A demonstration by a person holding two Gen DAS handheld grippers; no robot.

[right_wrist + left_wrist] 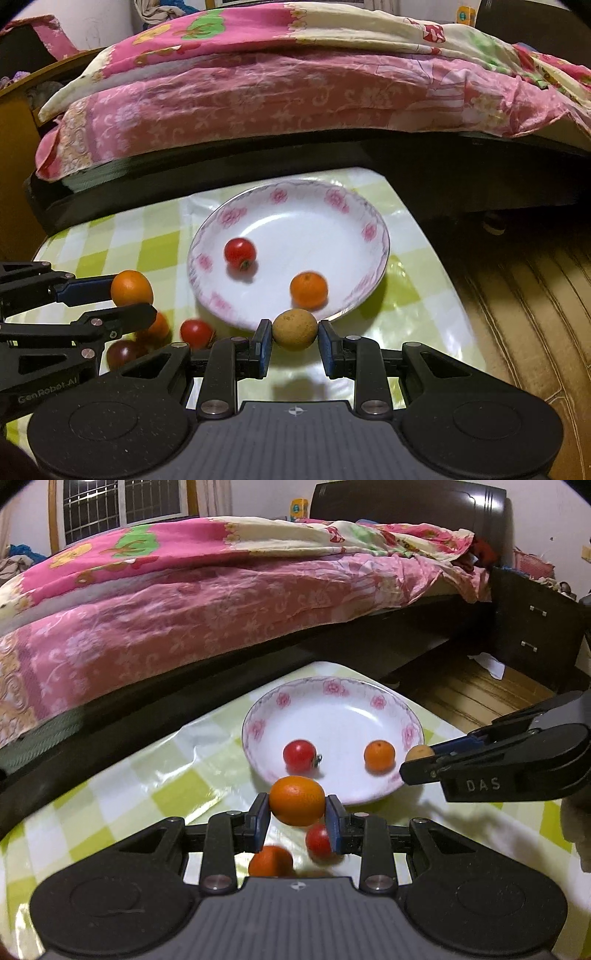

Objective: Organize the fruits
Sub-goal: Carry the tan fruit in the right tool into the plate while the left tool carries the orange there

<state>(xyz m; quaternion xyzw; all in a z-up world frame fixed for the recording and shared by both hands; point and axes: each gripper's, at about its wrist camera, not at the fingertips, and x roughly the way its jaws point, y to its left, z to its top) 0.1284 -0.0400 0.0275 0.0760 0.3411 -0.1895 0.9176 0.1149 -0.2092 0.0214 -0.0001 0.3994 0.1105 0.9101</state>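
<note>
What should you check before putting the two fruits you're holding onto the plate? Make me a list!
1. Left gripper shut on the orange fruit: ok.
2. Right gripper shut on the brown fruit: ok.
3. Plate has bare room beside its tomato and small orange: ok.
4. Grippers apart from each other: ok.
5. Fruits over the plate: not ok, they are at its near edge.
</note>
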